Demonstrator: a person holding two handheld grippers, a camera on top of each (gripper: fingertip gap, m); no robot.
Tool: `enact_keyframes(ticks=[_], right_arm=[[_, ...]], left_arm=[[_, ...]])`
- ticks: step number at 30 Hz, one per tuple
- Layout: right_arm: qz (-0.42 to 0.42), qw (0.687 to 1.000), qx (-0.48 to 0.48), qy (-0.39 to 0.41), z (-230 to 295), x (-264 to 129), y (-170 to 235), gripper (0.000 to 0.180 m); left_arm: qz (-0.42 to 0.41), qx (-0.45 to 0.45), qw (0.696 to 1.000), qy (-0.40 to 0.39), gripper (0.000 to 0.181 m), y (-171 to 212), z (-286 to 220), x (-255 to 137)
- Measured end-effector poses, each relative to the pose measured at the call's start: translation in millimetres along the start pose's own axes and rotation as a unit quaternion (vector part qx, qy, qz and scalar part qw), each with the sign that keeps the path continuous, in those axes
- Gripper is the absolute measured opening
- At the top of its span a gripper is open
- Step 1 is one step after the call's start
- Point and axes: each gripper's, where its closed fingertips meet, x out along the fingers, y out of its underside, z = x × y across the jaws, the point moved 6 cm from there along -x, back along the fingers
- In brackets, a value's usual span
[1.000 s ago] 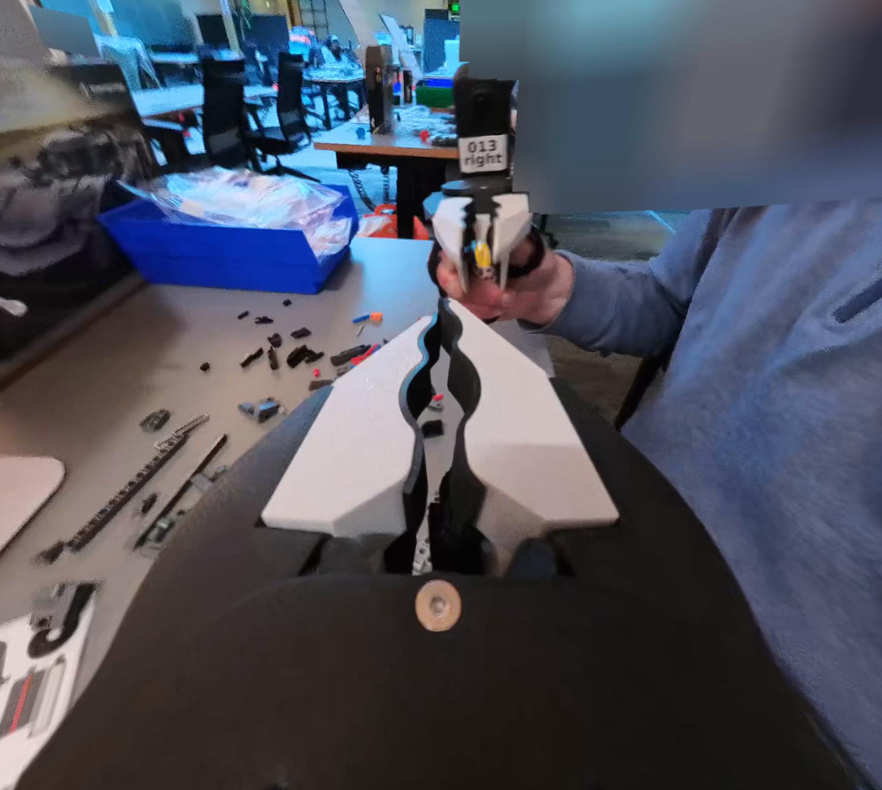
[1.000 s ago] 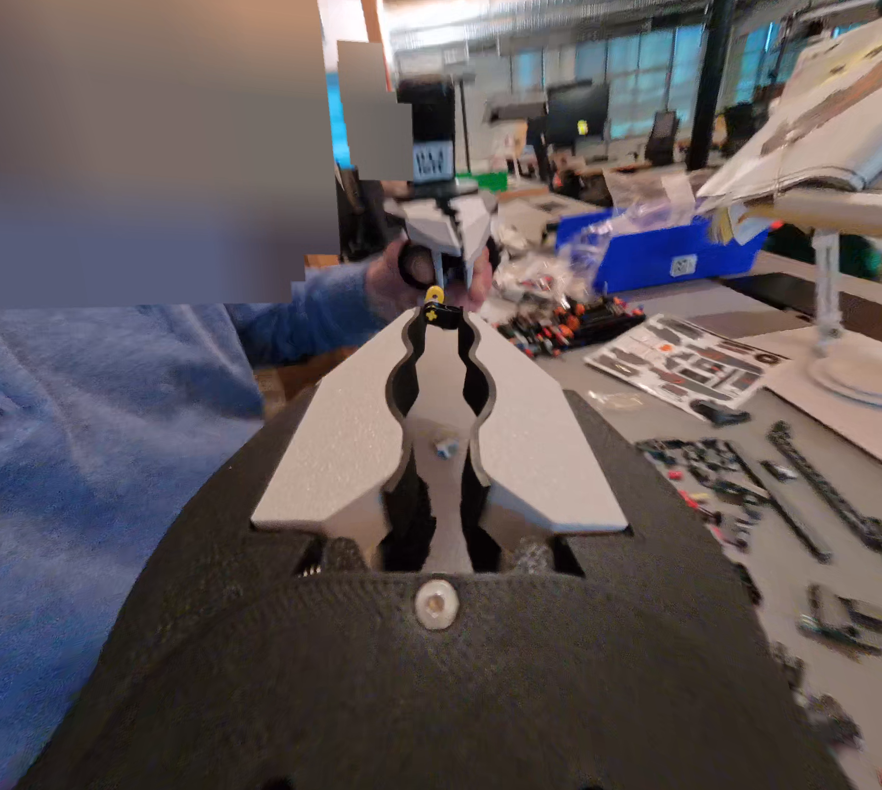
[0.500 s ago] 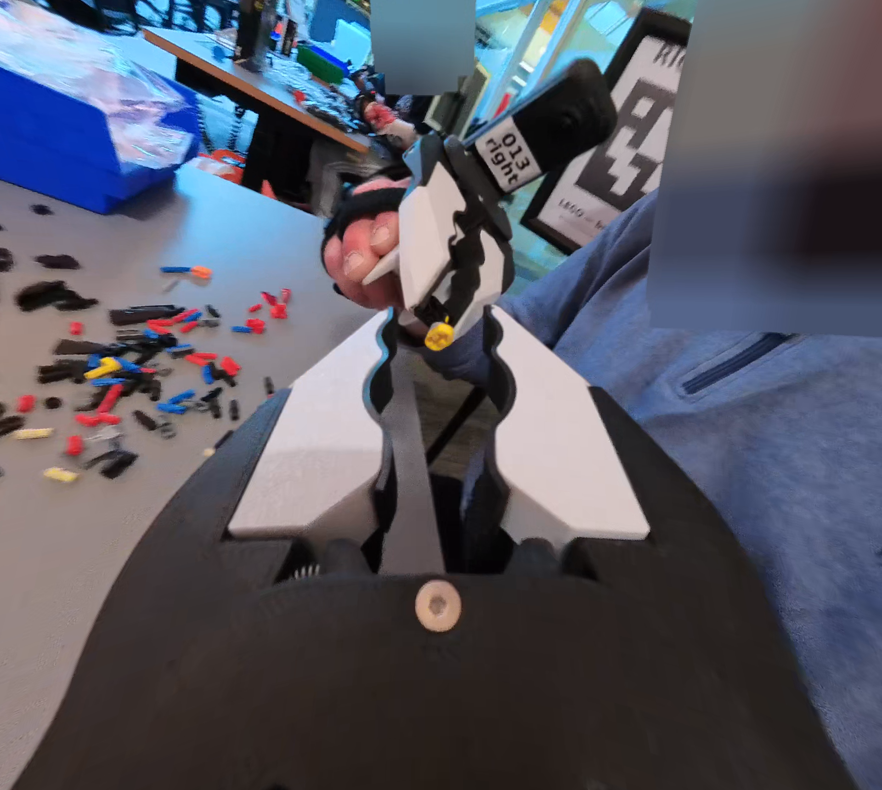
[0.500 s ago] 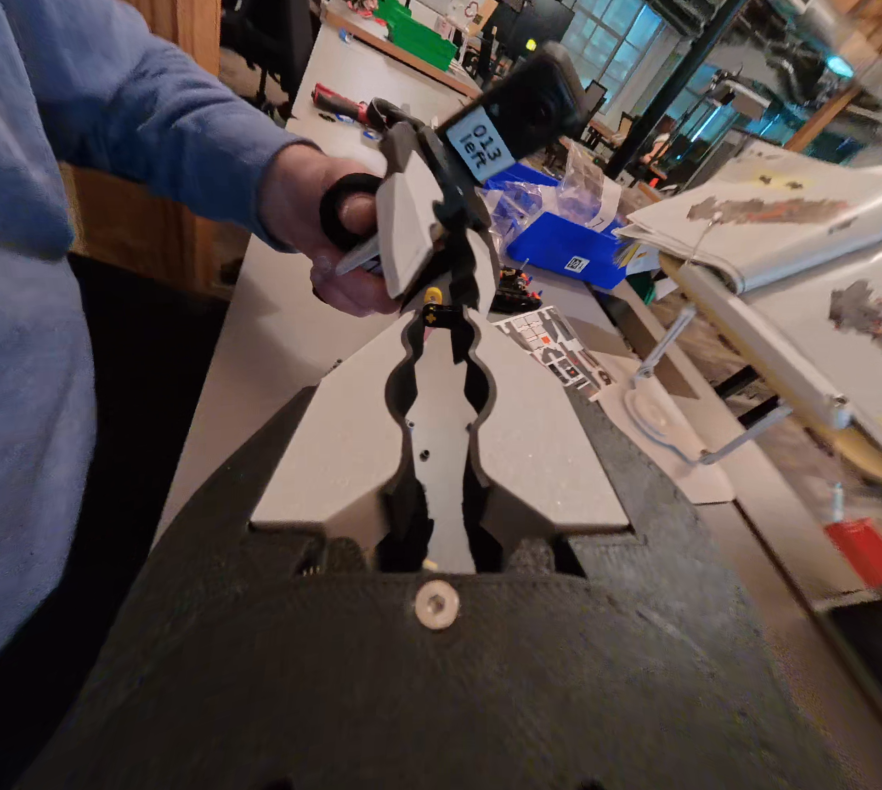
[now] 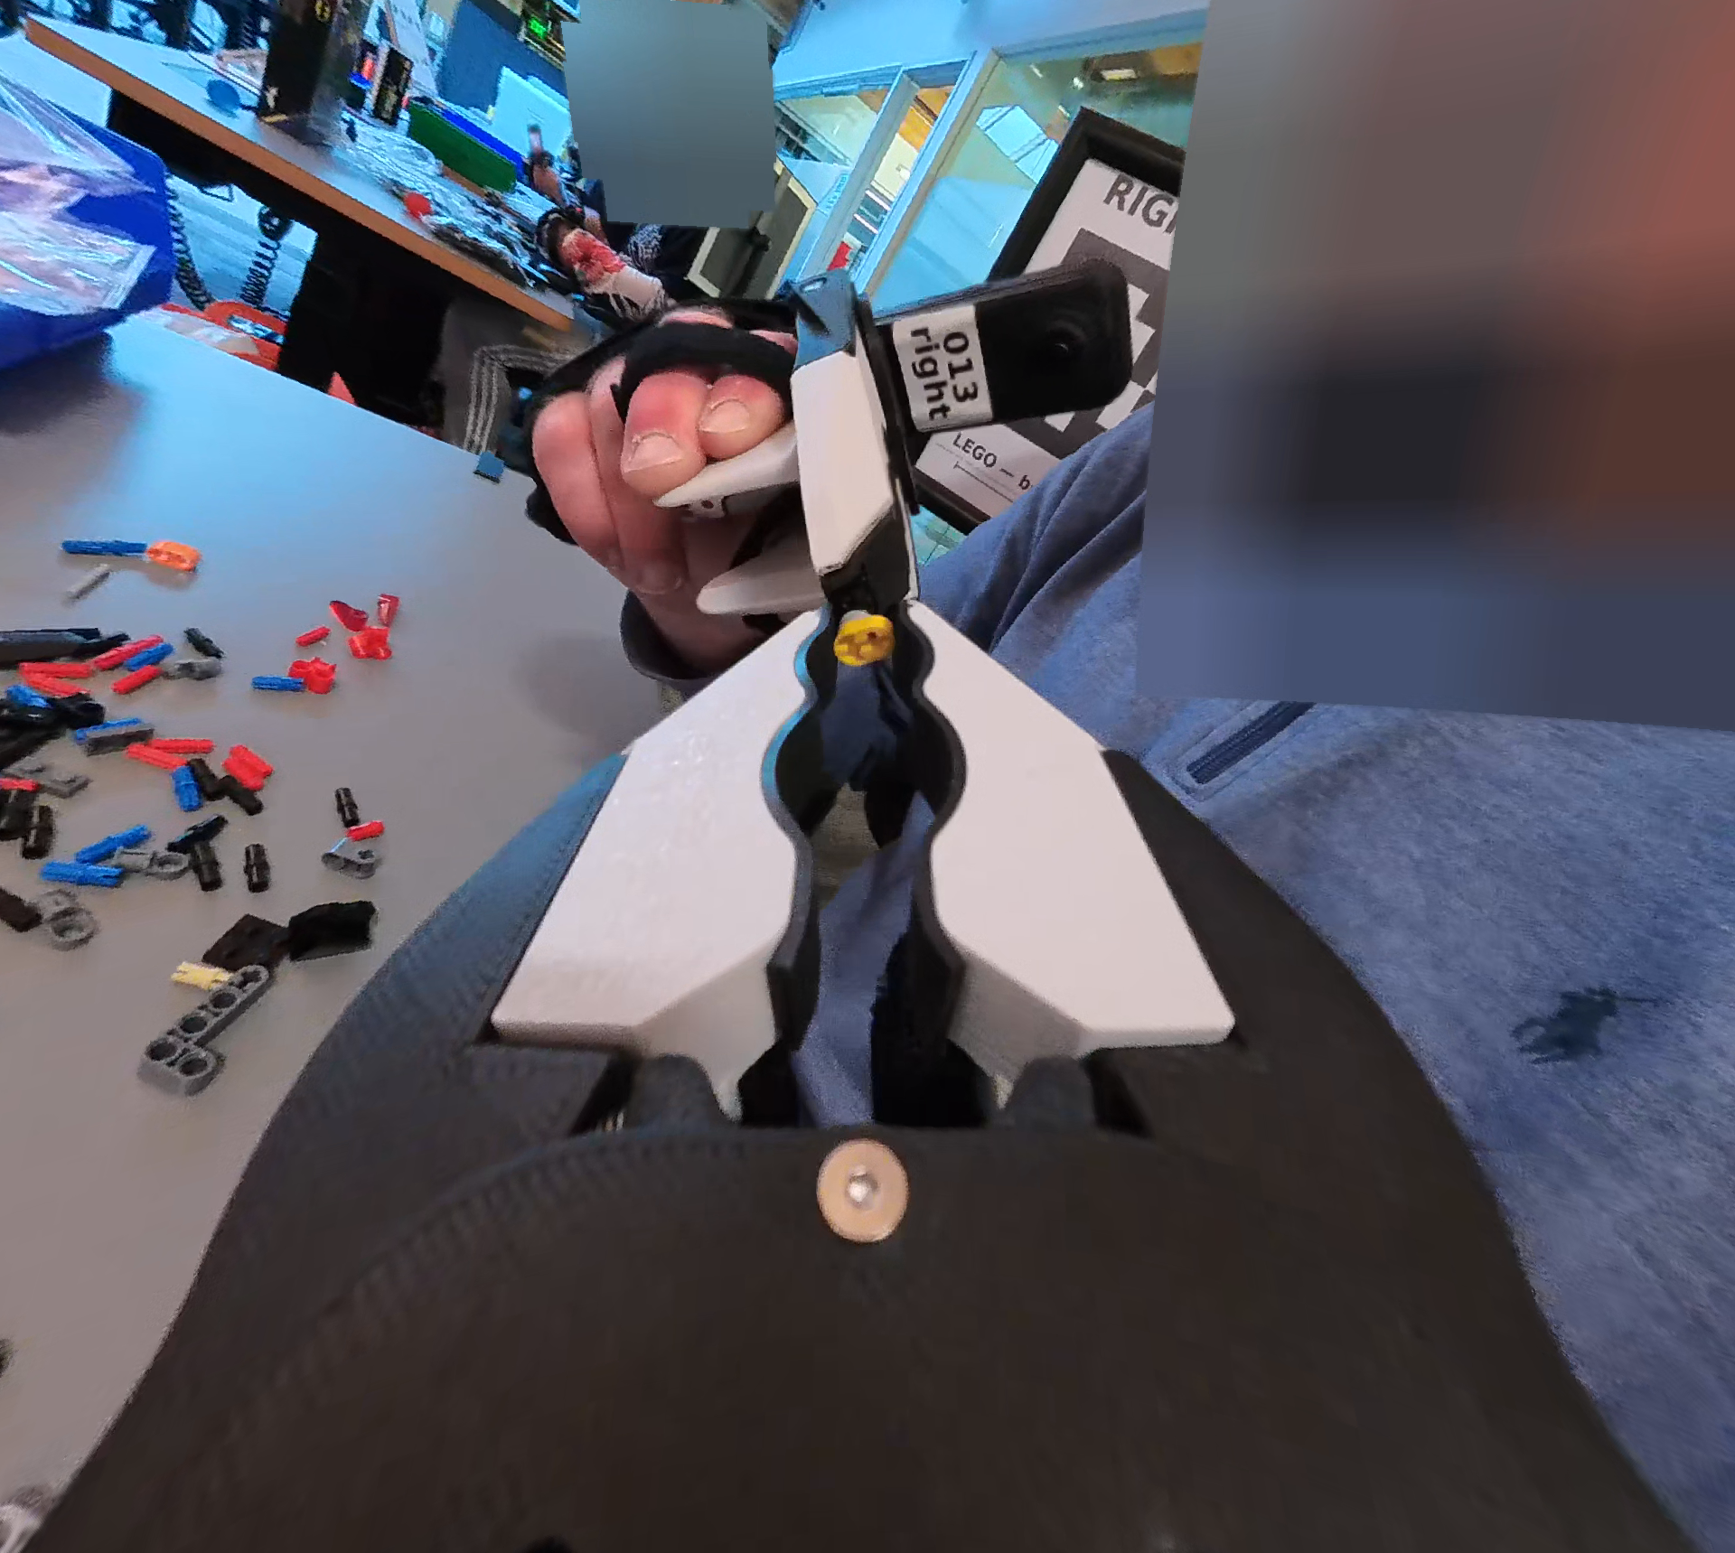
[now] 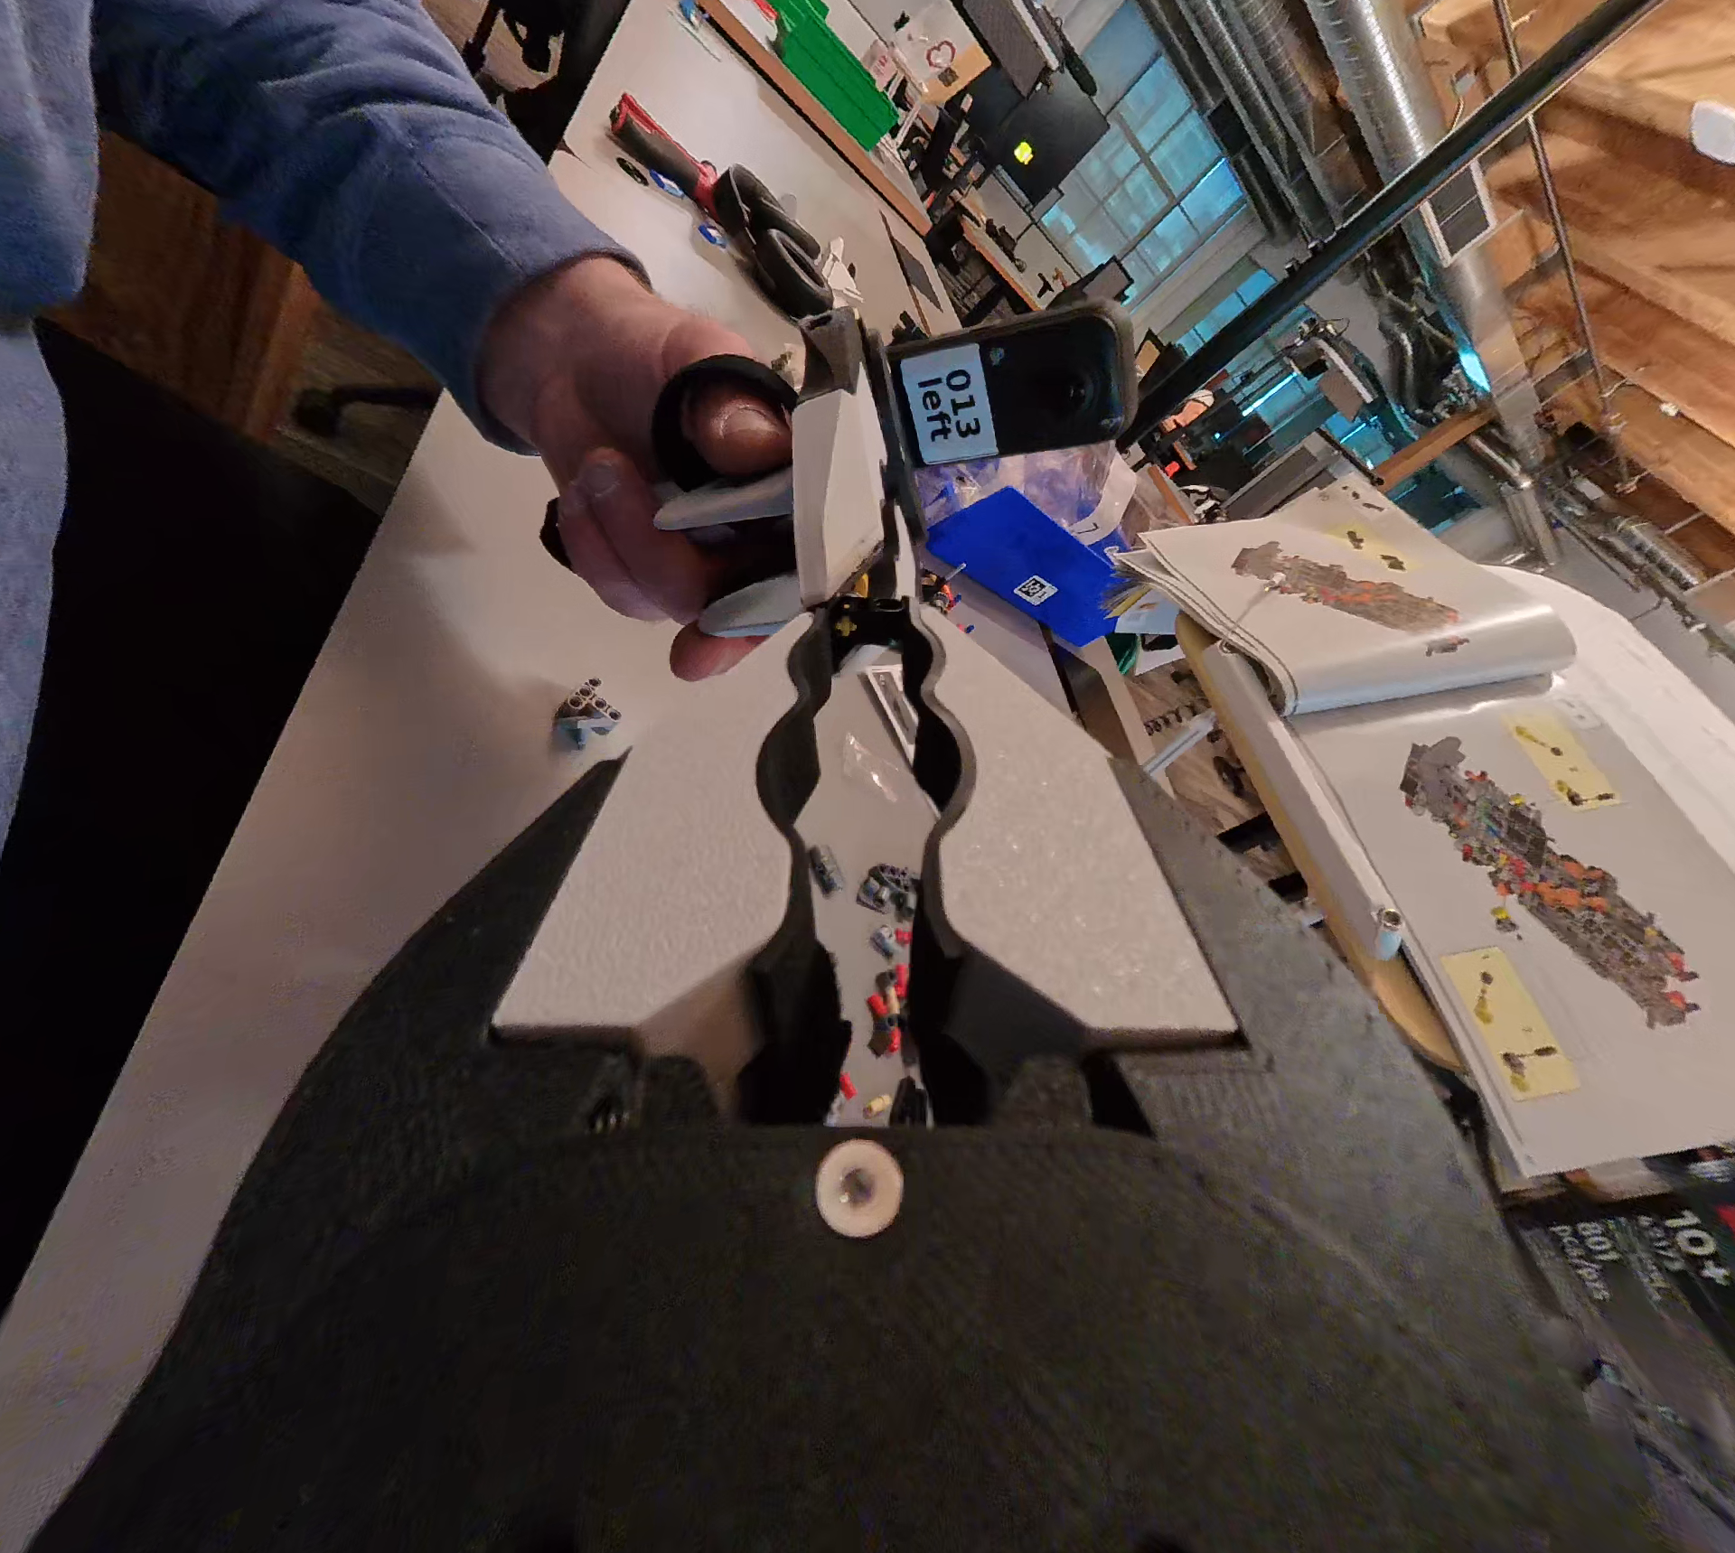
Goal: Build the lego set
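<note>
In the left wrist view, the left gripper point(image 5: 868, 635) has its tips drawn together around a small yellow piece point(image 5: 865, 642), tip to tip with the right gripper point(image 5: 859, 560) above the table point(image 5: 376, 532); loose pieces point(image 5: 141, 757) lie scattered at left. In the right wrist view, the right gripper point(image 6: 868, 627) is clamped on a small black-and-yellow piece point(image 6: 859, 624), meeting the left gripper point(image 6: 868, 569); an open instruction booklet point(image 6: 1408, 644) lies to the right.
</note>
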Motion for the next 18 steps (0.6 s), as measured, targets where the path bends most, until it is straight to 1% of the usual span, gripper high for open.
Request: enact_keyframes(ticks=[2,4,7,10,13,18], right_arm=[[0.001,1.000,-0.012,-0.003,1,-1,-3,0.012],[0.012,1.000,-0.028,0.000,2,-1,-3,0.012],[-0.010,1.000,-0.009,-0.006,3,-5,-9,0.011],[-0.008,1.000,0.003,-0.015,4,-6,-10,0.012],[-0.010,0.999,0.021,-0.021,5,-5,-6,0.011],[-0.017,0.998,0.052,-0.033,8,-4,3,0.011]], left_arm=[[-0.005,-0.009,1.000,0.012,0.009,1,-2,2],[-0.006,0.025,1.000,-0.015,0.009,3,-3,1],[-0.001,0.063,0.997,-0.039,0.008,1,-14,4],[-0.022,0.057,0.997,-0.044,0.008,4,-17,5],[-0.015,0.067,0.996,-0.065,0.007,6,-15,5],[-0.063,0.025,0.995,-0.077,0.007,15,-10,4]])
